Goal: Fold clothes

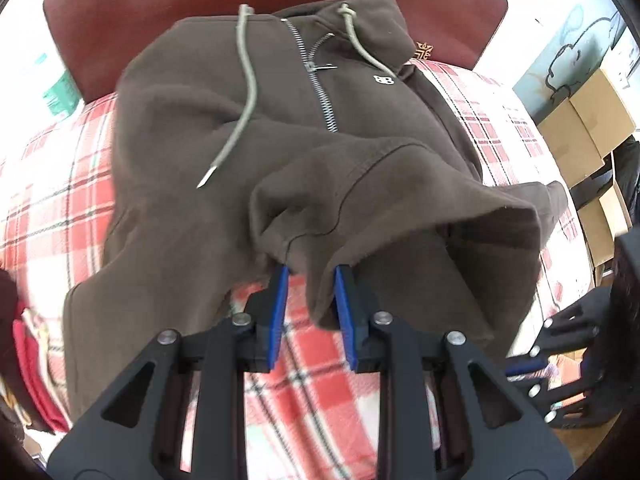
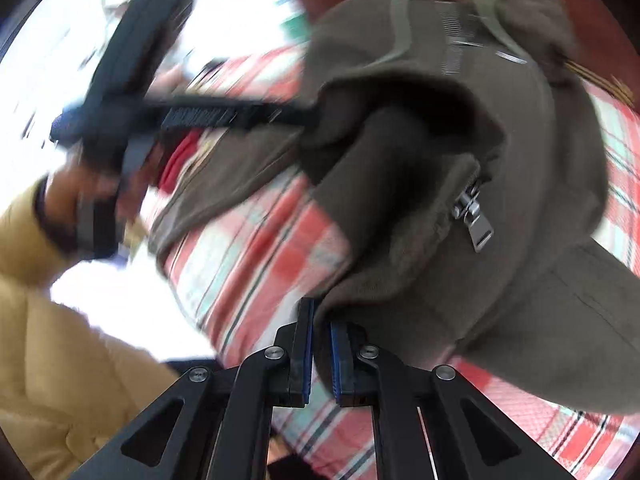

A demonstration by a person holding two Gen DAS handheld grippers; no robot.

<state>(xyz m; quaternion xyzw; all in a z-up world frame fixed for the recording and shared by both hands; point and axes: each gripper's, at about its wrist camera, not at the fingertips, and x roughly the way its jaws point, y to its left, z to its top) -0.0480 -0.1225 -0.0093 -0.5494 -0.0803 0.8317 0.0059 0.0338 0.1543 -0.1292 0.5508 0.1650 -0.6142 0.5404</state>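
Note:
A brown zip hoodie (image 1: 192, 128) with grey drawstrings lies on a red plaid cover (image 1: 52, 200). Its bottom hem is lifted and folded up over the body. My left gripper (image 1: 310, 276) has its blue-padded fingers around a bunch of that hem, cloth between them with a visible gap. My right gripper (image 2: 320, 320) is nearly closed on another part of the hem of the hoodie (image 2: 460, 280), near the zipper pull (image 2: 474, 220). The right gripper also shows at the right edge of the left wrist view (image 1: 568, 356). The left gripper shows blurred in the right wrist view (image 2: 240, 114).
A dark red headboard (image 1: 160, 4) stands behind the hoodie. Cardboard boxes (image 1: 580, 128) are stacked at the right. Red cloth (image 1: 36, 368) lies at the left edge. A tan jacket sleeve (image 2: 52, 340) fills the lower left of the right wrist view.

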